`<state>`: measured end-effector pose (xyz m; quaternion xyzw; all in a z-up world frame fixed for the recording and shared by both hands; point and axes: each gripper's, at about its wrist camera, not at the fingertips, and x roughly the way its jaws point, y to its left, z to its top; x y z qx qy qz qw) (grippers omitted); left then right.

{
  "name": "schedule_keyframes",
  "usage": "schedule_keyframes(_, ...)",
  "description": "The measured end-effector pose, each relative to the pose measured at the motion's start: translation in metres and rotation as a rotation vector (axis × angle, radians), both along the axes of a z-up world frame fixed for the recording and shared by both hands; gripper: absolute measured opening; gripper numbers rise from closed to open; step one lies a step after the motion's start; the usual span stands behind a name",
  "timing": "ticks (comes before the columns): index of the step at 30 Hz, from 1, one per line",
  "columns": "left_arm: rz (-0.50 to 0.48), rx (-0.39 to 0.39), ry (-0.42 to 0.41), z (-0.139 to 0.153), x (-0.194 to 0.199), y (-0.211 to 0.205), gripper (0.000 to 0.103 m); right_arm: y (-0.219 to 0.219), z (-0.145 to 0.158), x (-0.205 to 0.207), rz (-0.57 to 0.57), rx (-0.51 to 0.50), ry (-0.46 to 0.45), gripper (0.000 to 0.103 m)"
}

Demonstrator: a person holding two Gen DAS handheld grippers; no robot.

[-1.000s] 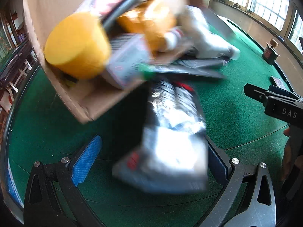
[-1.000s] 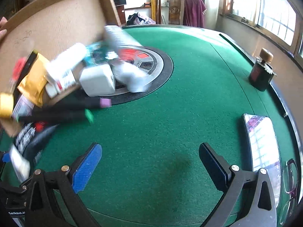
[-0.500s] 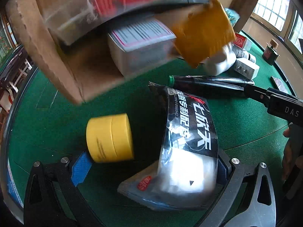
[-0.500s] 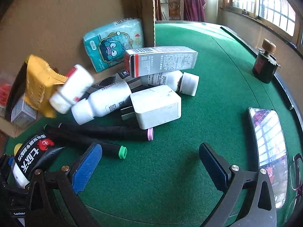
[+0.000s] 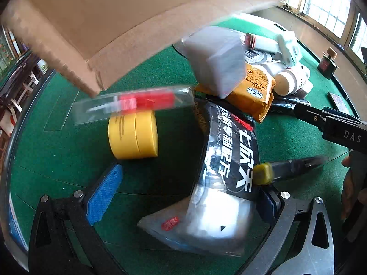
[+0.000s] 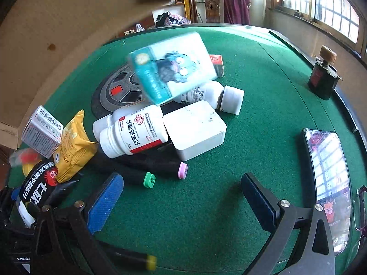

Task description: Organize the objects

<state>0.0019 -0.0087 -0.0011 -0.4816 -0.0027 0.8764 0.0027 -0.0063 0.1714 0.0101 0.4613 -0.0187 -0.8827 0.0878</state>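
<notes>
**Across the green felt: everything's out of the box, nothing sorted yet**

Across the green surface (image 6: pixel 263 73) sits a messy heap: white pill bottle (image 6: pixel 135 133), white charger block (image 6: pixel 195 130), yellow cracker packet (image 6: pixel 73 146), black markers (image 6: pixel 142 171), a yellow tape roll (image 5: pixel 134 135) and a black pouch (image 5: pixel 229 160). The cardboard box (image 5: pixel 114 23) is tipped above it, and a blurred tissue pack (image 6: pixel 172 66) looks mid-tumble.

Left gripper (image 5: pixel 183 197) has its fingers spread wide with the pouch lying between them, not clamped. Right gripper (image 6: pixel 181 197) is wide too, nothing in it.

My take: let the pile settle first, then start with loose outliers like the tape roll, grabbing across the flat sides so it doesn't roll off.
</notes>
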Motion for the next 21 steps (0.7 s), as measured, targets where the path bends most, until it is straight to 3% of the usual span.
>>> schedule_keyframes(21, 0.0, 0.0, 0.0, -0.0001, 0.0002, -0.0002, 0.103, -0.0018, -0.0014, 0.0012, 0.02, 0.022, -0.003, 0.103)
